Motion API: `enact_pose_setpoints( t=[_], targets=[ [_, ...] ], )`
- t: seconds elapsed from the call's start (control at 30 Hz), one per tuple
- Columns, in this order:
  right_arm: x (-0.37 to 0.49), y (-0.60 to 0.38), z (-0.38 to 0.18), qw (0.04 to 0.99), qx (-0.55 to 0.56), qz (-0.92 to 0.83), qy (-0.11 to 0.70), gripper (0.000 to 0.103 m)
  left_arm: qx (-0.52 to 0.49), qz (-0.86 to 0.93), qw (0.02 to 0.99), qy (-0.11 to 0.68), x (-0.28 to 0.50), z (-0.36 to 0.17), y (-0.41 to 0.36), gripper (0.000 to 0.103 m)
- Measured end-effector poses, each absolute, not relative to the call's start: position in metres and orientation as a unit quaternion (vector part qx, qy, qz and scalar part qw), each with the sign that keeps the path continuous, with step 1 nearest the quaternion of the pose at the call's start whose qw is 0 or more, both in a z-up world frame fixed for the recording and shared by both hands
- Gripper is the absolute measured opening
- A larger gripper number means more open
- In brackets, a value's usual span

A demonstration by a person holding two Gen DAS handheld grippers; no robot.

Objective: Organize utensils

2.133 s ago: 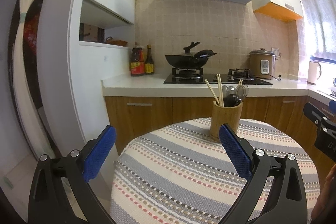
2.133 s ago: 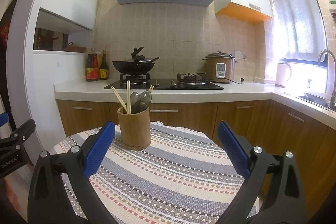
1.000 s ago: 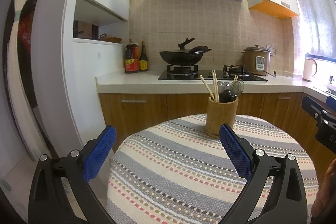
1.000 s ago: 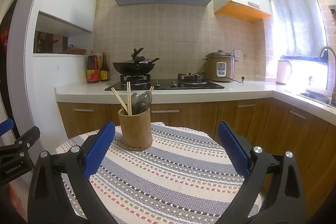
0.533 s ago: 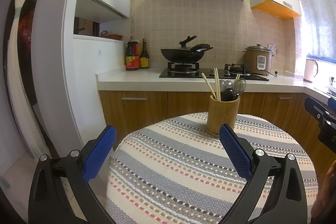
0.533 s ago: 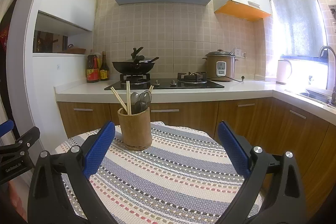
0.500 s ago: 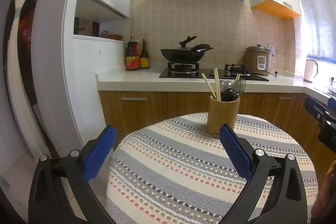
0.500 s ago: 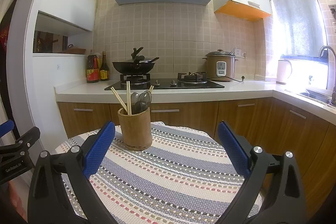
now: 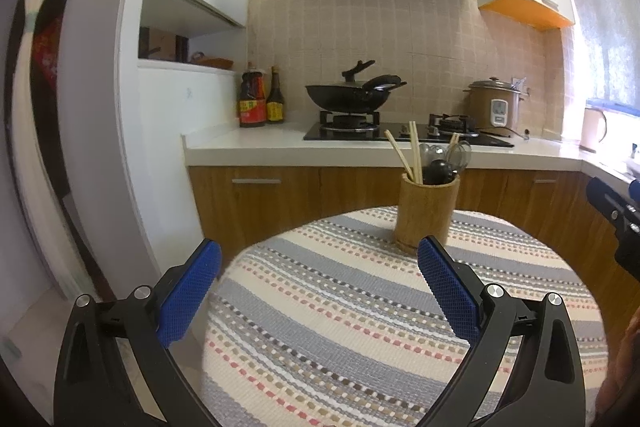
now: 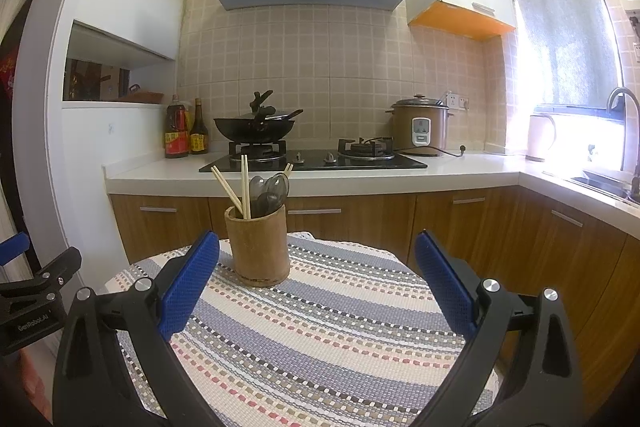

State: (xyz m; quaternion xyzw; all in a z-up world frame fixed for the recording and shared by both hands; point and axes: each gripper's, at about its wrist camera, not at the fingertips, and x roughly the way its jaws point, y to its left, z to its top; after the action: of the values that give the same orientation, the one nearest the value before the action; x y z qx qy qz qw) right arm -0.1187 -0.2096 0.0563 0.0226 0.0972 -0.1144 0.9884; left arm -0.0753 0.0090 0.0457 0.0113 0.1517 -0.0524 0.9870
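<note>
A bamboo utensil holder (image 9: 426, 213) stands upright on the far side of a round table with a striped cloth (image 9: 360, 323). It holds chopsticks (image 9: 412, 157), spoons (image 9: 460, 154) and a dark ladle. It also shows in the right wrist view (image 10: 258, 246), with the chopsticks (image 10: 239, 191) and spoons (image 10: 270, 191). My left gripper (image 9: 318, 273) is open and empty, held above the table's near left part. My right gripper (image 10: 316, 267) is open and empty, above the table's near part, to the right of the holder.
A kitchen counter (image 9: 280, 147) runs behind the table with a gas hob, a black wok (image 9: 352, 97), sauce bottles (image 9: 260, 103) and a rice cooker (image 10: 420, 131). A sink and tap (image 10: 624, 143) are at the right. A white wall (image 9: 120, 147) stands at the left.
Both views have shifted only slightly. The grippers stay open and empty, and the holder has not moved.
</note>
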Motion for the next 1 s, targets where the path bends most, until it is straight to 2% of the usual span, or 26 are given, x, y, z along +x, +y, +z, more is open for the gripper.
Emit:
enact_pose_setpoints(
  t=[1.0],
  targets=[
    [-0.1163, -0.2104, 0.0542, 0.988, 0.024, -0.112, 0.102, 0.094, 0.011, -0.048, 0.986, 0.162, -0.0719, 0.0402, 0.0100, 0.095]
  ],
)
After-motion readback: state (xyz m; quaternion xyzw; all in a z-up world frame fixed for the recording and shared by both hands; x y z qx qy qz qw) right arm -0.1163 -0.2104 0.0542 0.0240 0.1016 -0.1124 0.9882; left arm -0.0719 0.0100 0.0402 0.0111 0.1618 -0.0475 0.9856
